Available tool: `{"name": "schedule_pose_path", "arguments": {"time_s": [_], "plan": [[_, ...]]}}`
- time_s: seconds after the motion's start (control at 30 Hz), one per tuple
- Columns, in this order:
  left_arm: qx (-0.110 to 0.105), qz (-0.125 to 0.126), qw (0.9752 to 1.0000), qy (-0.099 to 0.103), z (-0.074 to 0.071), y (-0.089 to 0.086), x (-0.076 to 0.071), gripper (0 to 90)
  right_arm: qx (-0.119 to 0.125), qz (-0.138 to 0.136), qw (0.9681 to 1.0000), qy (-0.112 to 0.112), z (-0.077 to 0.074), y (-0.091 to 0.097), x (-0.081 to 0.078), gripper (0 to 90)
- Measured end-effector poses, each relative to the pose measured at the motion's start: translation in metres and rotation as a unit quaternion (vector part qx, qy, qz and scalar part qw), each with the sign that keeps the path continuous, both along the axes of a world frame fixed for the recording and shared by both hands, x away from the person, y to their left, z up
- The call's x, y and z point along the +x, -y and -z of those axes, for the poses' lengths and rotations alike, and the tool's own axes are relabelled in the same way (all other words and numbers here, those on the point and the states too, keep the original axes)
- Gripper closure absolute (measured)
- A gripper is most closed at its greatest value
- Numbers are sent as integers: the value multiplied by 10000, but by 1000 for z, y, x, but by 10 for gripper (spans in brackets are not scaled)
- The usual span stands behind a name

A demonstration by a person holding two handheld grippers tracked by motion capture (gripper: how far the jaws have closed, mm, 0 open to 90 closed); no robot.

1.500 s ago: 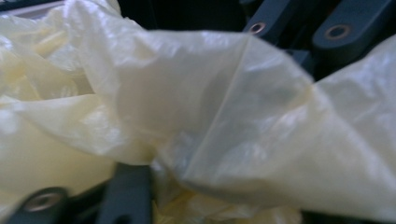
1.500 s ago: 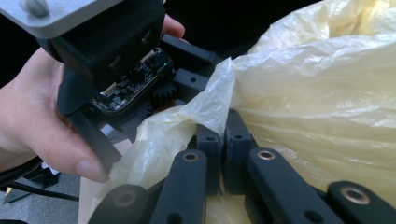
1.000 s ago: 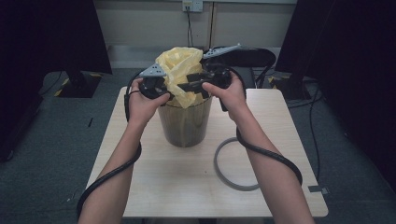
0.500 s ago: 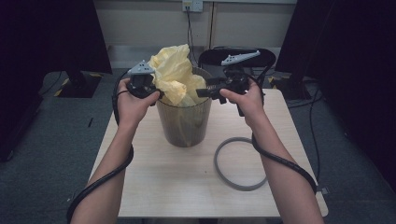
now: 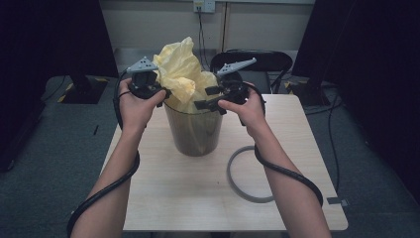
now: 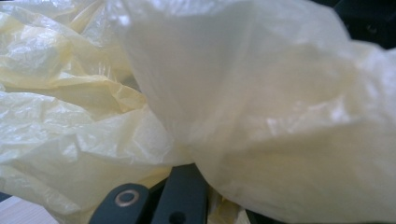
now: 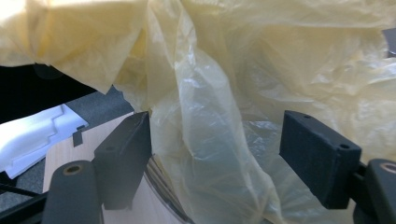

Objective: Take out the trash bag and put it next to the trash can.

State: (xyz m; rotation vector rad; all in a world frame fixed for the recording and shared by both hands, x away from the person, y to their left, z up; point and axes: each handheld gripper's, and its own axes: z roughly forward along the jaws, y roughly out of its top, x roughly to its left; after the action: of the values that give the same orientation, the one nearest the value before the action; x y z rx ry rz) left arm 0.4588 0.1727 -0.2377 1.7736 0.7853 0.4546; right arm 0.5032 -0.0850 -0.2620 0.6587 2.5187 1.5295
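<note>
On the near part of the table (image 5: 173,198) a grey ring (image 5: 242,173) lies flat, right of centre. Farther back stands a dark bin (image 5: 194,131) with a yellow plastic bag (image 5: 184,79) bulging from its top. The left gripper (image 5: 161,92) is clamped on the bag's left side. The right gripper (image 5: 208,99) has its jaws spread wide at the bin's right rim, bag film loose between them. No readable writing.

Crumpled yellow plastic bag (image 5: 184,74) bulges from brownish, seemingly translucent bin (image 5: 194,134).
</note>
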Motion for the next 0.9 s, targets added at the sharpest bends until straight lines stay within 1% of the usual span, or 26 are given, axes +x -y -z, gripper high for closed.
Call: {"name": "schedule_pose_path", "arguments": {"time_s": [0.1,0.17,0.2,0.27,0.33,0.4,0.47,0.5,0.57,0.6,0.63,0.67,0.7,0.73,0.77,0.8,0.83,0.9], "plan": [[-69,-3,10000,11,-3,0,0,887,-48,6,10000,-12,2,-4,1,246],[-90,-18,10000,-2,-5,0,0,887,-111,55,9999,9,4,-5,3,242],[-121,0,9999,-15,-6,0,0,887,-102,79,9999,8,5,-6,3,247],[-104,45,9999,-12,-7,1,0,887,-104,183,9998,1,6,-6,5,271],[-112,93,9999,-25,-7,0,0,887,-95,139,9999,8,7,-5,7,382],[-121,109,9999,-52,-6,0,0,887,-74,185,9998,1,8,-5,8,441],[-131,117,9998,-84,-6,0,0,887,-69,173,9998,-7,8,-4,8,529],[-123,132,9998,-102,-6,0,0,887,-76,179,9998,-16,8,-5,9,556],[-77,169,9998,-103,-6,0,0,887,-100,153,9998,-6,8,-5,9,649],[-63,198,9997,-114,-7,0,-1,887,-122,143,9998,-2,8,-6,9,665],[-34,213,9997,-125,-7,0,-1,887,-151,174,9997,-21,8,-6,9,721],[7,224,9996,-150,-6,0,-1,887,-157,145,9997,-83,9,-6,9,762],[25,225,9996,-163,-6,0,-2,887,-199,104,9996,-168,10,-6,10,785],[43,238,9995,-179,-6,0,-2,888,-266,164,9994,-147,11,-6,10,816],[82,260,9995,-189,-6,0,-3,887,-267,196,9993,-174,11,-6,10,842],[100,296,9993,-201,-6,-1,-3,888,-195,195,9994,-219,11,-4,10,870],[125,313,9992,-199,-6,-1,-4,888,-131,262,9993,-223,10,-3,10,888],[200,359,9989,-209,-7,-1,-5,888,-72,291,9994,-190,9,0,10,897]]}}
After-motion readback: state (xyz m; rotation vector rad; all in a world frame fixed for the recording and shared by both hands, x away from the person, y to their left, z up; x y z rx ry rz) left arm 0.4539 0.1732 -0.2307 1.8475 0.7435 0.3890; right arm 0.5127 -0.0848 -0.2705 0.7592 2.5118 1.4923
